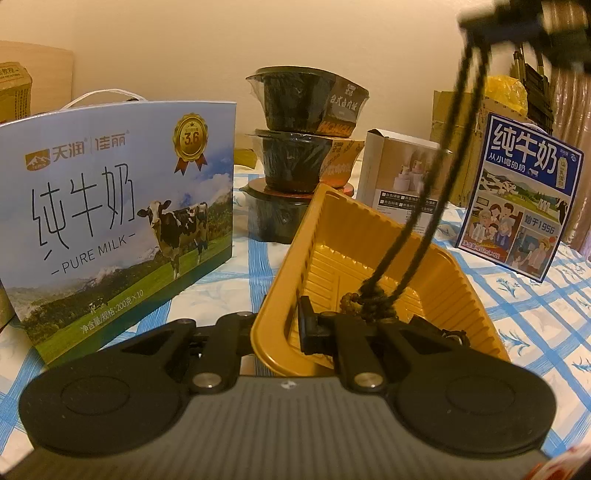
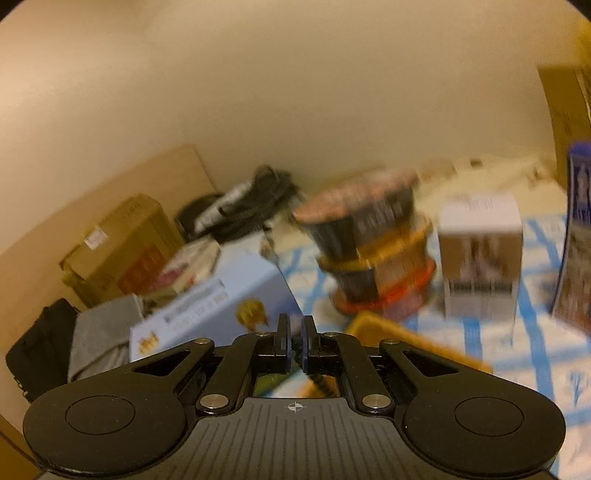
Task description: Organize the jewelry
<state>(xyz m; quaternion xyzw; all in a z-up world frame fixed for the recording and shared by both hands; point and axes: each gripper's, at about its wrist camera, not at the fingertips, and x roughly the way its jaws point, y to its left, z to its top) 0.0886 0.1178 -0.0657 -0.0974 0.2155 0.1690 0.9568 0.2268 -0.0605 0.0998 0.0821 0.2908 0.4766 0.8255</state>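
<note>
A ribbed golden plastic tray [image 1: 369, 251] stands tilted, its near end raised off the cloth. My left gripper [image 1: 280, 325] is shut on its near wall, one finger inside and one outside. A black cord necklace [image 1: 424, 206] hangs in a long loop from my right gripper [image 1: 480, 22], high at the top right. Its knotted, beaded end [image 1: 369, 302] rests inside the tray, close to my left fingers. In the blurred right wrist view my right gripper [image 2: 294, 332] is shut, the cord [image 2: 320, 382] trails below its fingers, and the tray [image 2: 406, 339] lies just beyond.
A large pure-milk box [image 1: 110, 221] stands close on the left. Behind the tray are three stacked black bowls [image 1: 303, 147], a white carton [image 1: 399, 173] and a blue milk box [image 1: 517, 199]. A blue-checked cloth [image 1: 240, 266] covers the table. Cardboard boxes [image 2: 122, 247] and a black bag [image 2: 37, 350] lie off its left side.
</note>
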